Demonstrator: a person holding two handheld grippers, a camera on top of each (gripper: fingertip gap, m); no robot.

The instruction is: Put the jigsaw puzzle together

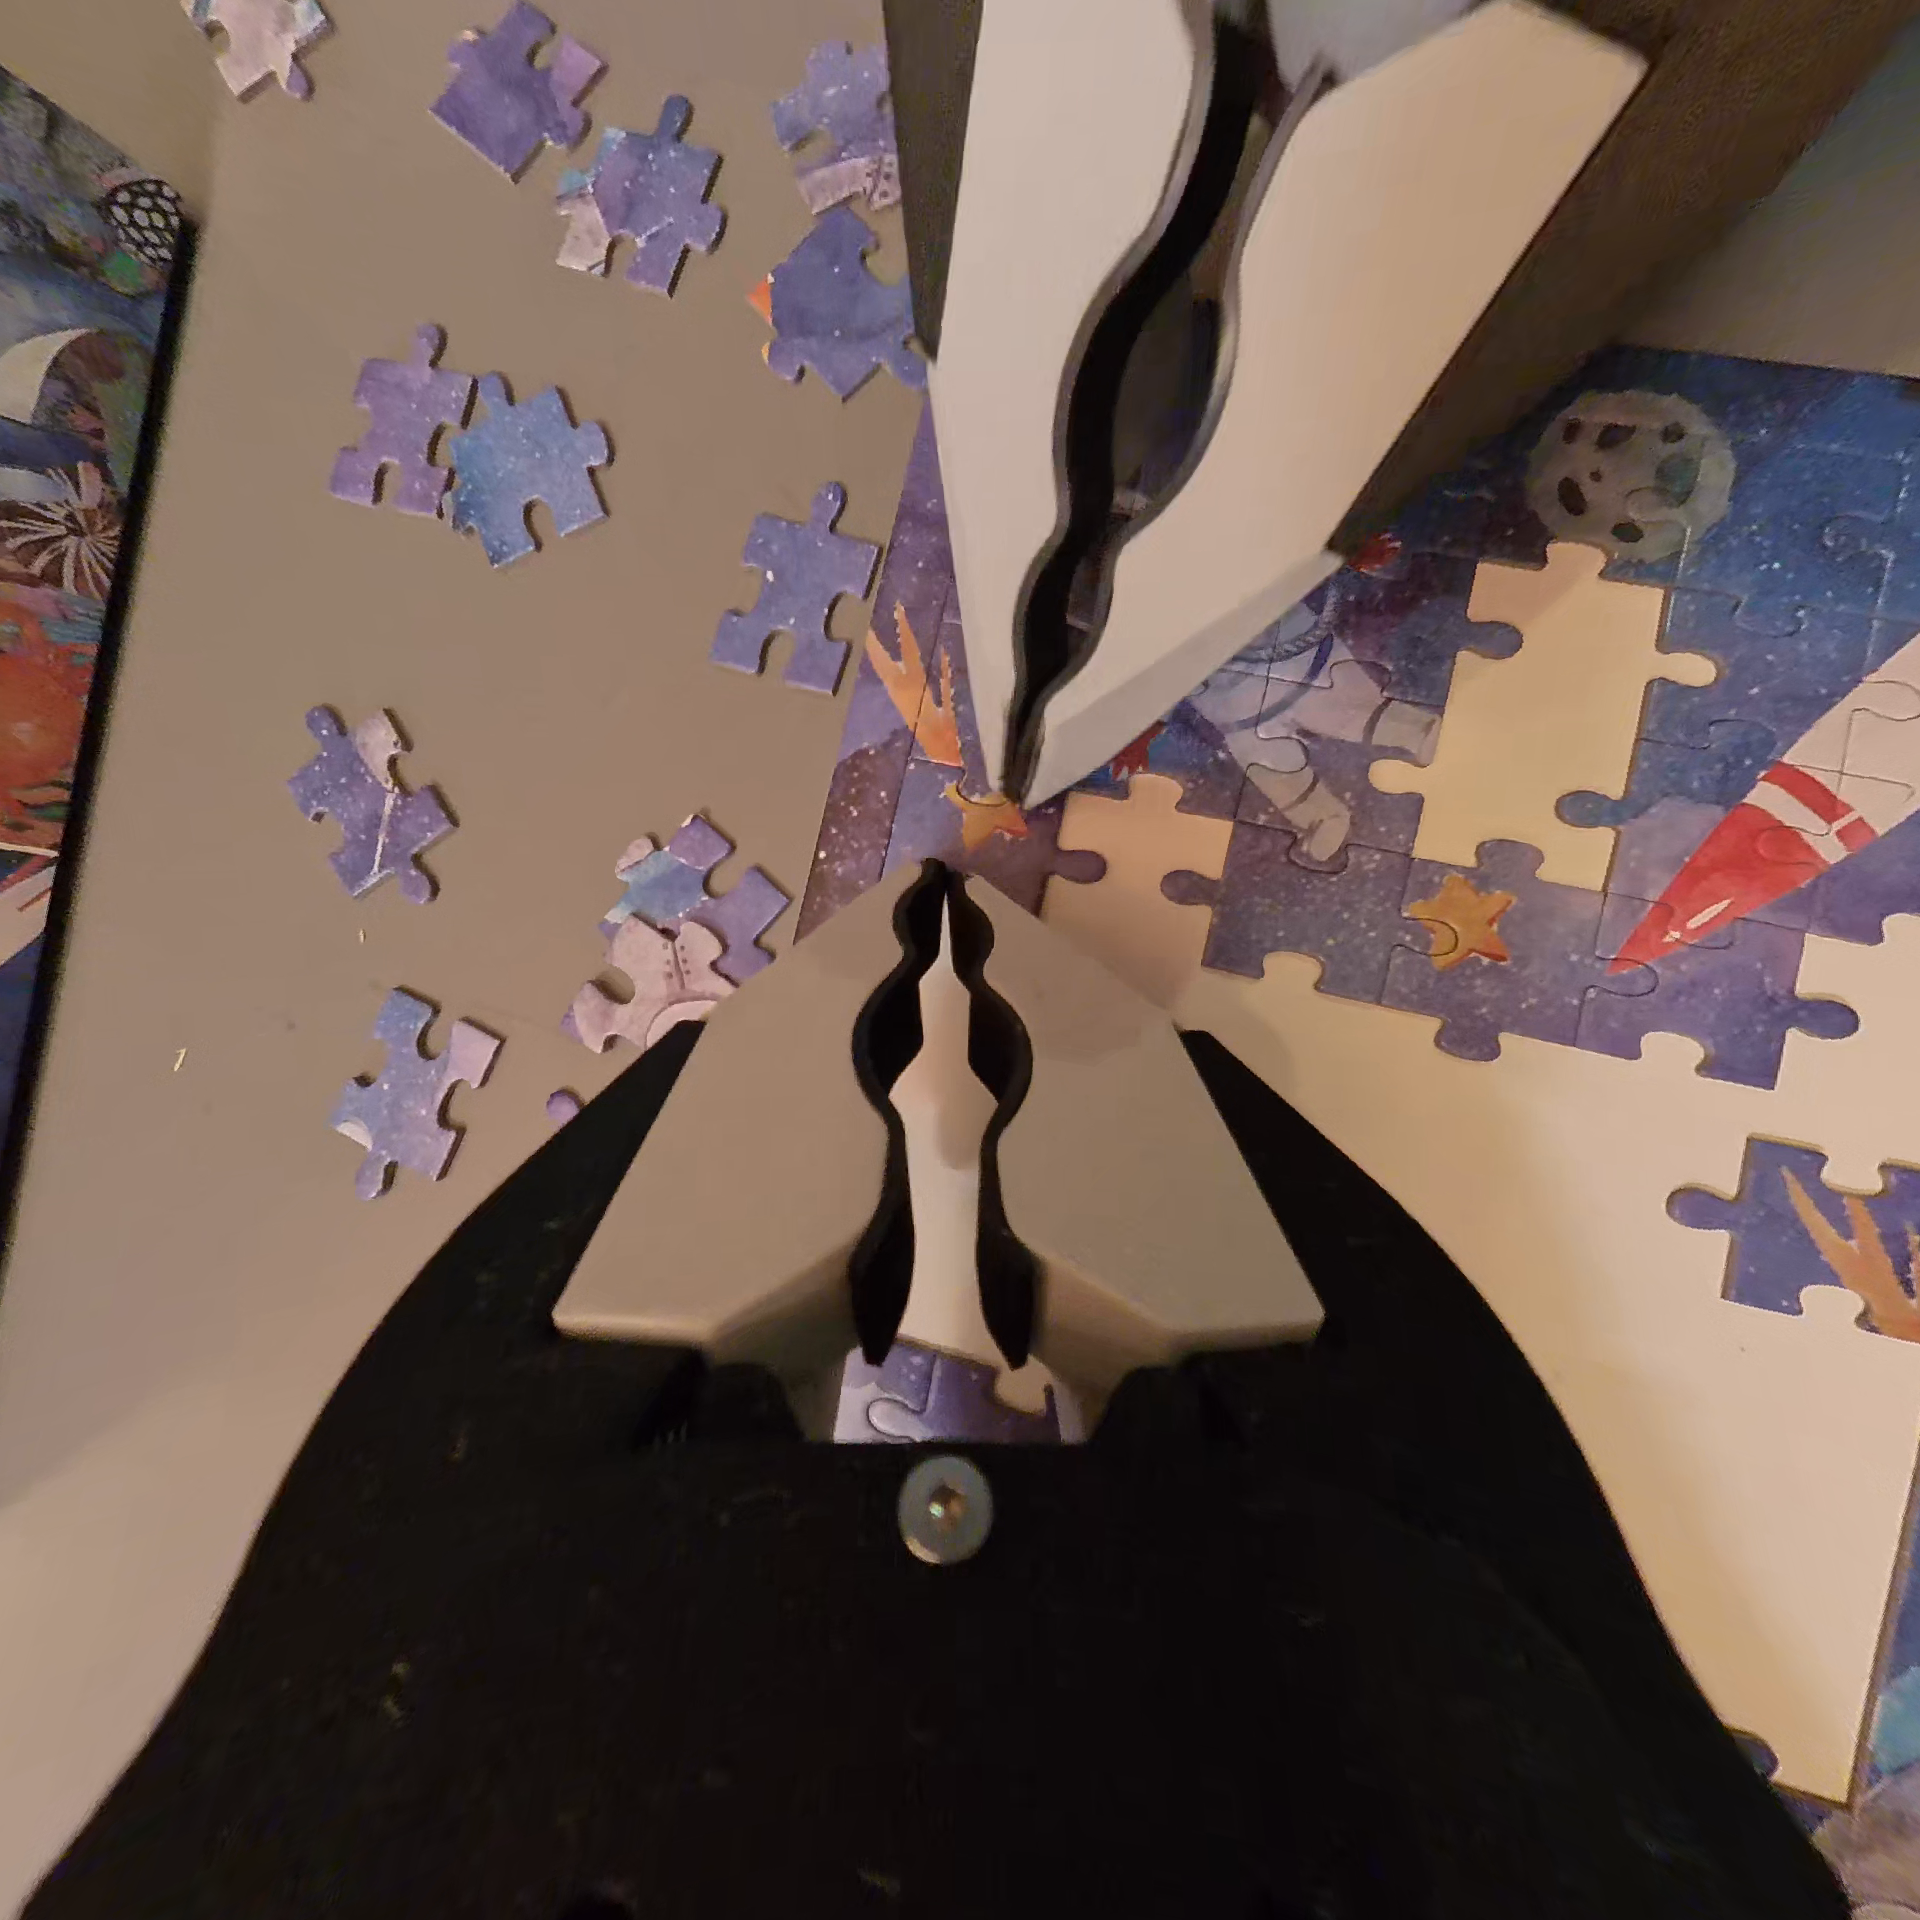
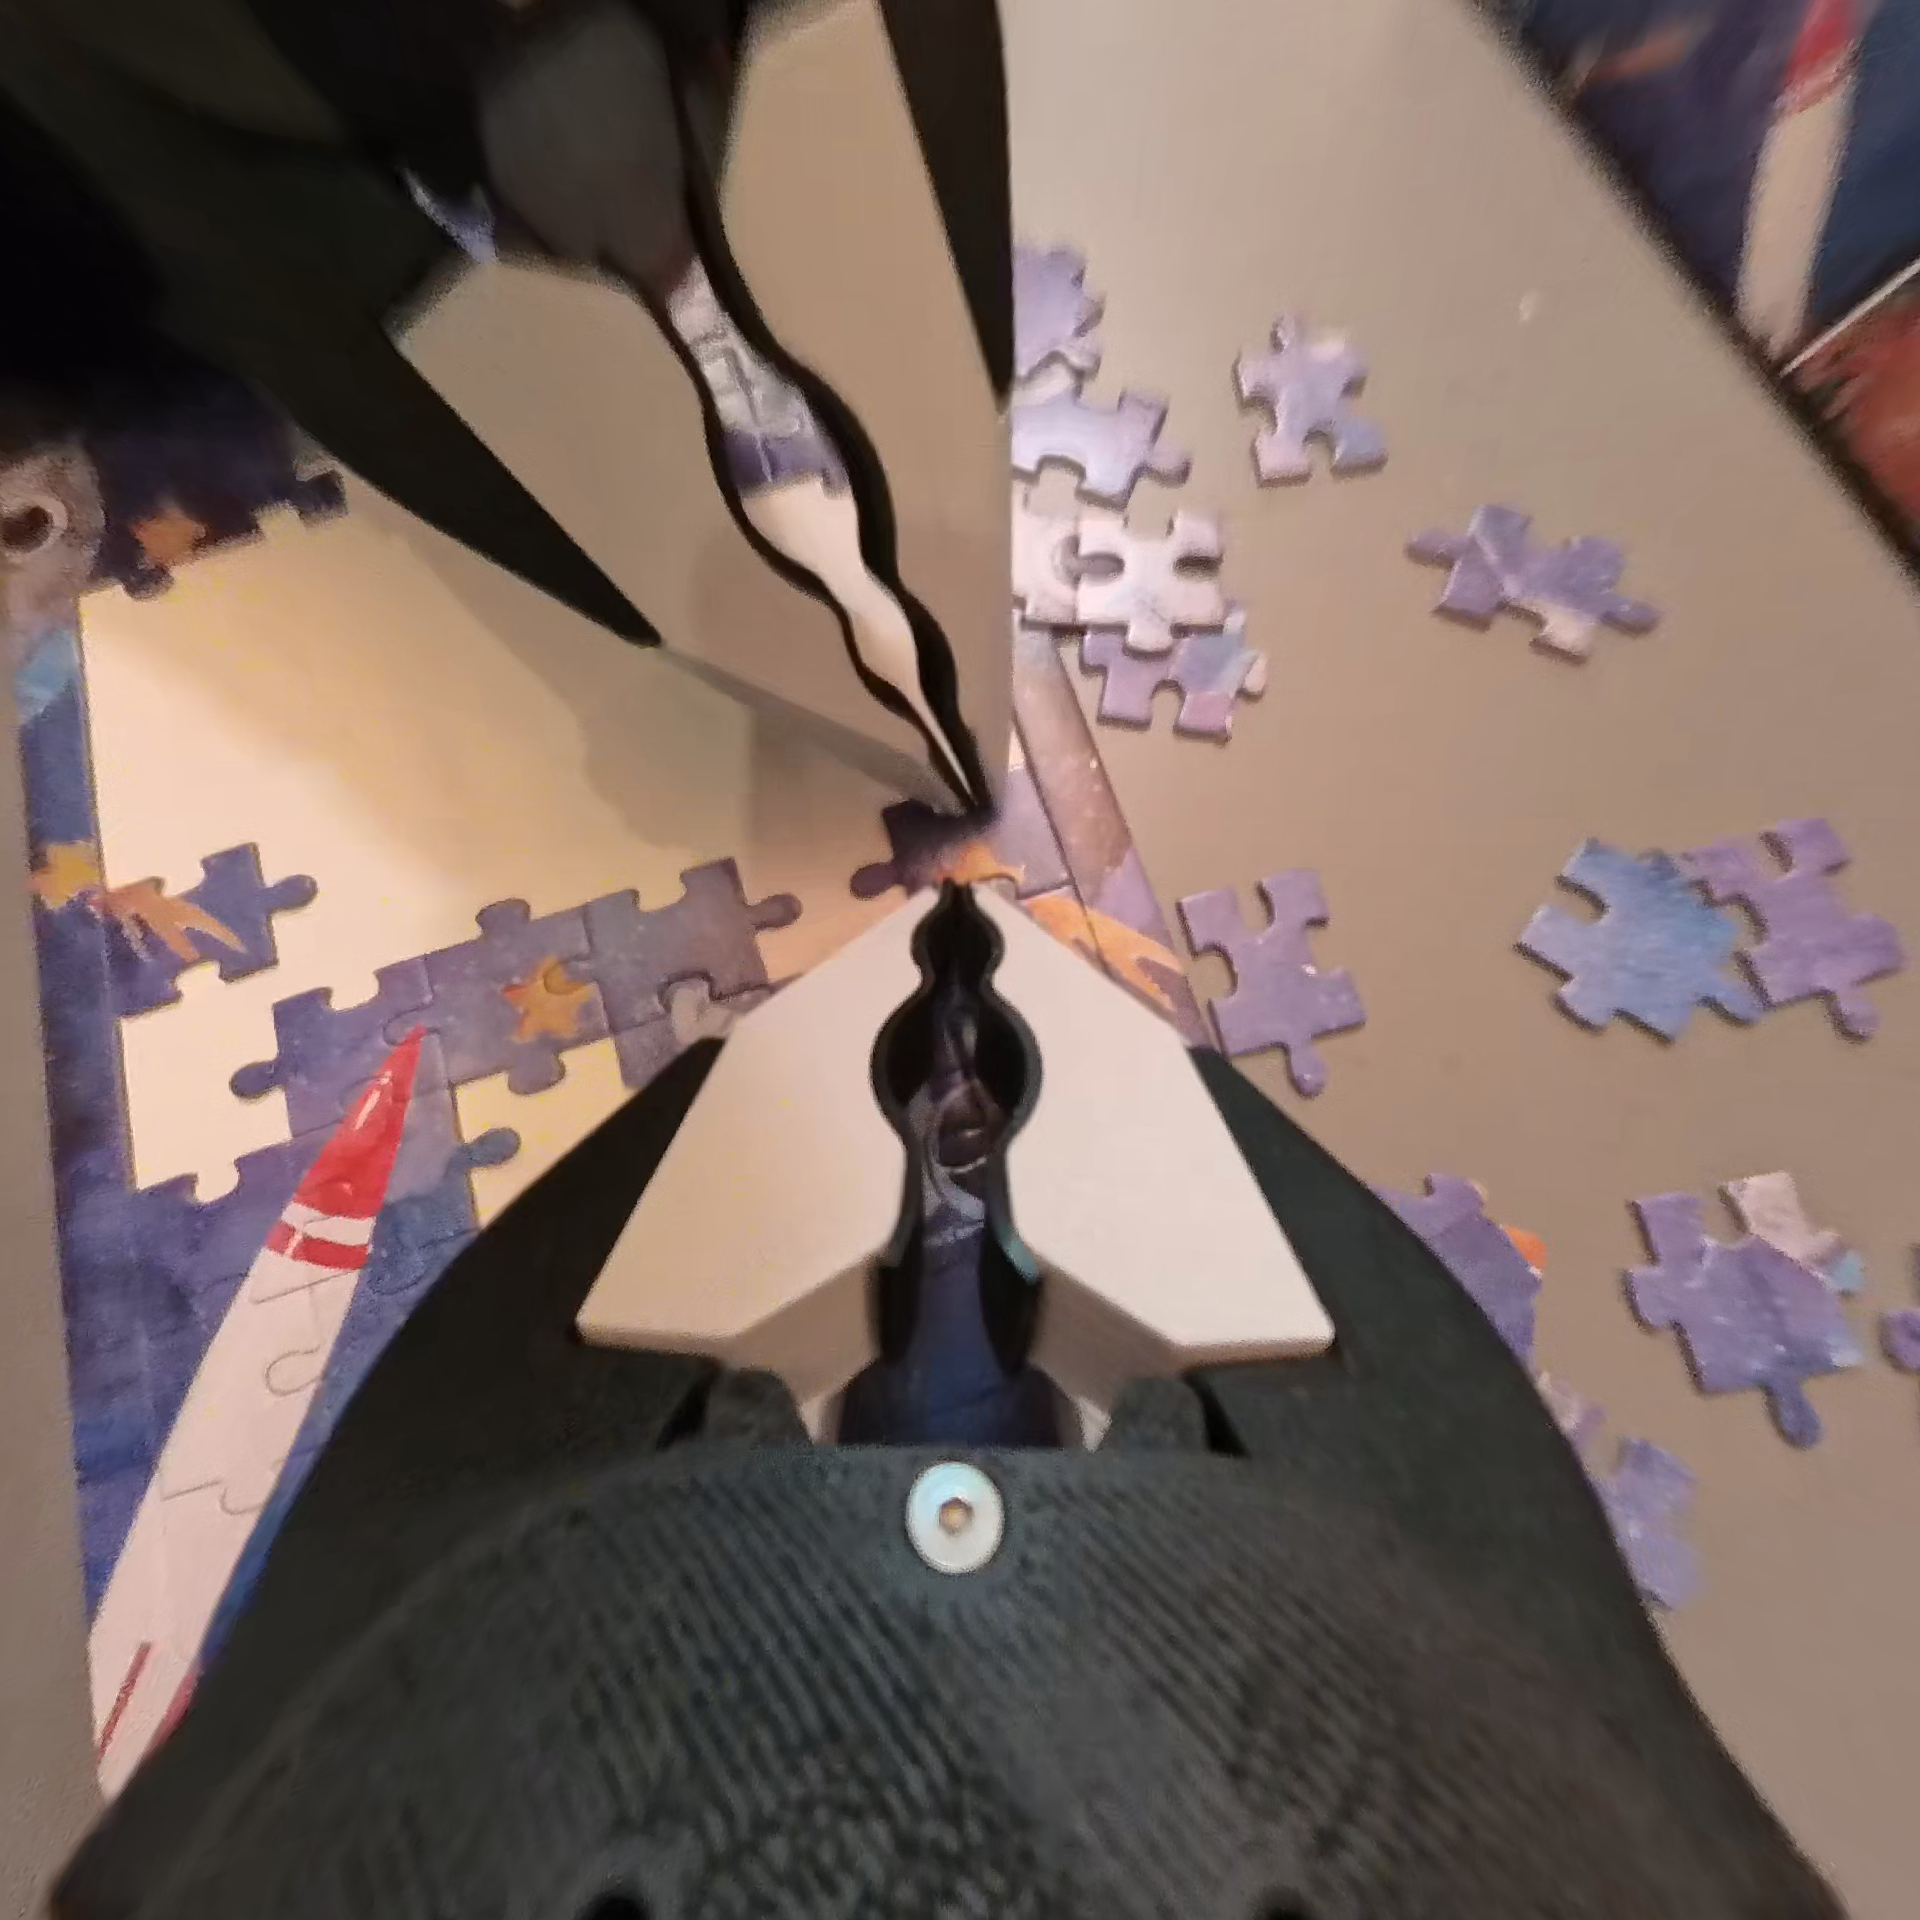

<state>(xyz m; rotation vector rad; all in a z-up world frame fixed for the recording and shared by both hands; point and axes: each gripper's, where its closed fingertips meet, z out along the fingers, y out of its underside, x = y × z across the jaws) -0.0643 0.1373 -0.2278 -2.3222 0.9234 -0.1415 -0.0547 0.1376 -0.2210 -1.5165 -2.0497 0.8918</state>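
On the grey bench, a space-themed puzzle (image 1: 1507, 935) lies partly assembled with several gaps and loose pieces (image 1: 800, 603) beside it, while the left claw (image 1: 943, 878) and right claw (image 2: 951, 888), both pressed together, seemingly empty, touch its star piece (image 1: 987, 816).

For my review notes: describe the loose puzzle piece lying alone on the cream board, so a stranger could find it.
Start at the cream puzzle board holding the half-built space puzzle. Below the joined pieces, by the right edge of the left wrist view, lies one piece. Unlike its neighbours it touches nothing and carries orange streaks.
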